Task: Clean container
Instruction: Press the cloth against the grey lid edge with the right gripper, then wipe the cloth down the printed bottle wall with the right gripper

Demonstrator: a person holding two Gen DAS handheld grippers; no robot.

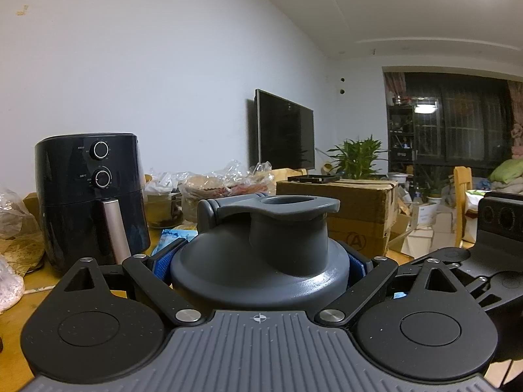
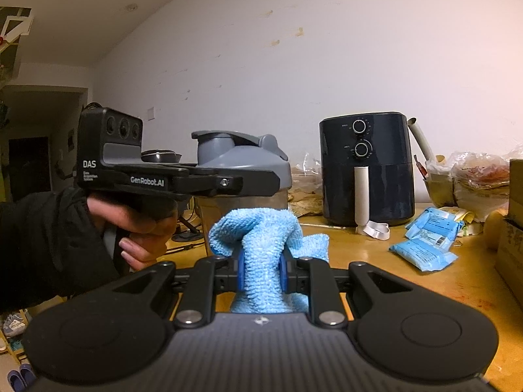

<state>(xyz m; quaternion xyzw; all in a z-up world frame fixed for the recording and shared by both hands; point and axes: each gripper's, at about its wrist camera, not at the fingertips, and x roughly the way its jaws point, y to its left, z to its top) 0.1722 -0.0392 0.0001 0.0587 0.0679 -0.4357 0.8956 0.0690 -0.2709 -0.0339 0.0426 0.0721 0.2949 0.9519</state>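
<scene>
Left wrist view: the left tool (image 1: 260, 261) is clamped on the container (image 1: 258, 261), its blue pads (image 1: 161, 266) pressed against both sides of the grey lid just under the spout and flip cap. The container fills the near middle. To its left an air fryer (image 1: 91, 196) stands close on the table (image 1: 19, 303); behind are plastic bags and a cardboard box (image 1: 356, 209), so little free room lies beyond the lid. At the right edge the other device shows, close by.

Right wrist view: the right tool (image 2: 260, 272) is clenched on a light blue cloth (image 2: 261, 245), which bunches above the pads and hangs below them. Straight ahead, and higher, the container (image 2: 242, 176) is seen from the side, steel body under the grey lid, gripped by the left tool (image 2: 258, 181), which a hand (image 2: 137, 225) in a dark sleeve holds. The cloth sits just below the container; whether they touch I cannot tell. Only this view shows open table to the right, with blue packets (image 2: 425, 241) lying near the air fryer (image 2: 366, 170).
</scene>
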